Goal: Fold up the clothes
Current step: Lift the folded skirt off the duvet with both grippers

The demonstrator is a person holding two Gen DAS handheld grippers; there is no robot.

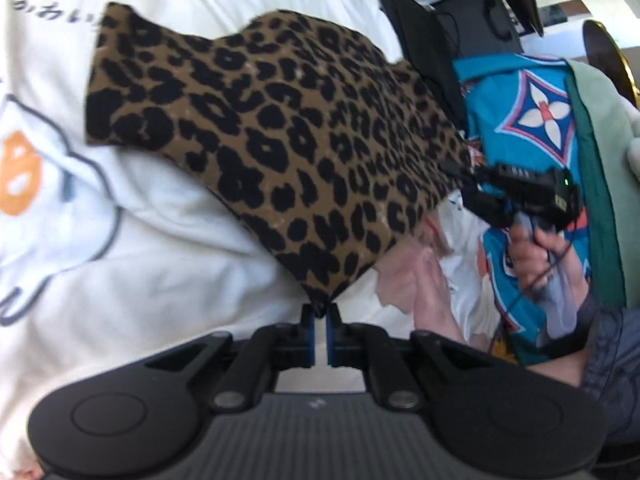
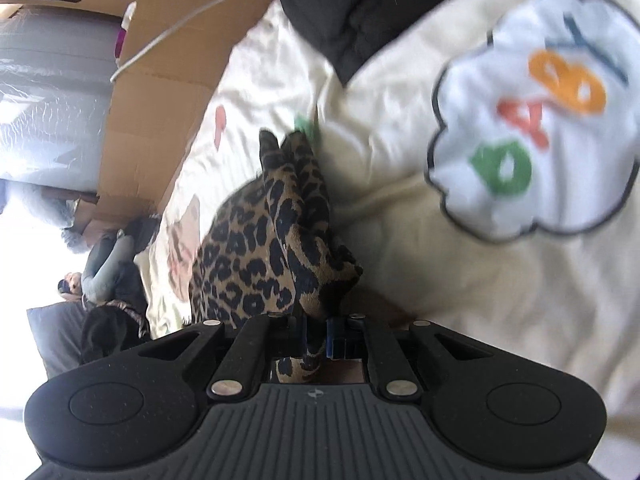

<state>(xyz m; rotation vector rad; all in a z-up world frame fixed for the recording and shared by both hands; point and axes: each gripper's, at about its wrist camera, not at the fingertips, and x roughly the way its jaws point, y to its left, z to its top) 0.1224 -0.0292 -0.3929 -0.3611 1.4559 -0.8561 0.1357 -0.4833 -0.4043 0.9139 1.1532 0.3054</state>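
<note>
Both grippers are clamped on the leopard-print garment (image 1: 280, 140), the left gripper (image 1: 320, 320) pinching one corner and the right gripper (image 2: 318, 330) biting a bunched edge, holding it stretched above the white printed bedspread (image 1: 180, 248), apparently ready for a fold.

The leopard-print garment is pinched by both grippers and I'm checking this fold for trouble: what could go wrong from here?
1. The left gripper holds only the very corner tip of the leopard-print garment; it could slip out under tension.
2. The right gripper grips a bunched wad, so the fold may come out creased.
3. The garment hangs over the cream printed bedding and might drag it.
</note>
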